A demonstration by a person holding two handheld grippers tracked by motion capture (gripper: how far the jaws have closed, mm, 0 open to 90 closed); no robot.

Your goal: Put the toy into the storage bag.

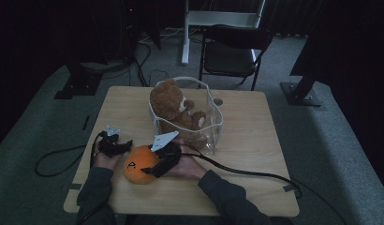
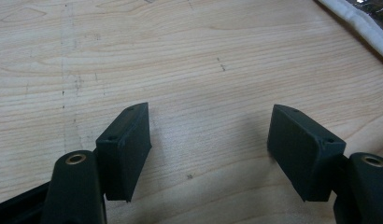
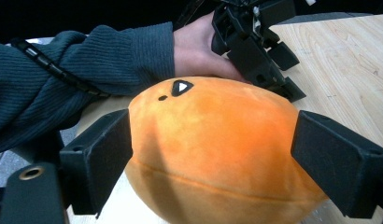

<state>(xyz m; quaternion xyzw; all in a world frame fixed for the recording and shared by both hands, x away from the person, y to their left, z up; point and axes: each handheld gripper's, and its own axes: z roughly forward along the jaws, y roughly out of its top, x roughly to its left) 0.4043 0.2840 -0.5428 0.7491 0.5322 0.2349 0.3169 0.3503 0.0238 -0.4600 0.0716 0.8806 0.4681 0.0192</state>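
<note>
An orange round plush (image 1: 135, 167) with a small black face lies on the wooden table (image 1: 248, 140) near its front left. My right gripper (image 1: 151, 169) reaches over it from the right. In the right gripper view its jaws stand wide on either side of the orange plush (image 3: 213, 154), and I see no squeeze in the plush; the right gripper (image 3: 213, 140) is open. My left gripper (image 1: 116, 145) rests just left of the plush. The left gripper (image 2: 208, 140) is open over bare wood with nothing between its jaws. From the right gripper view, the left gripper (image 3: 259, 51) sits behind the plush.
A clear soft-walled bin (image 1: 216, 126) with a white rim stands mid-table and holds a brown teddy bear (image 1: 173, 105). A small dark disc (image 1: 218, 101) lies beside it. A black folding chair (image 1: 232, 51) stands beyond the table. Cables trail off both grippers.
</note>
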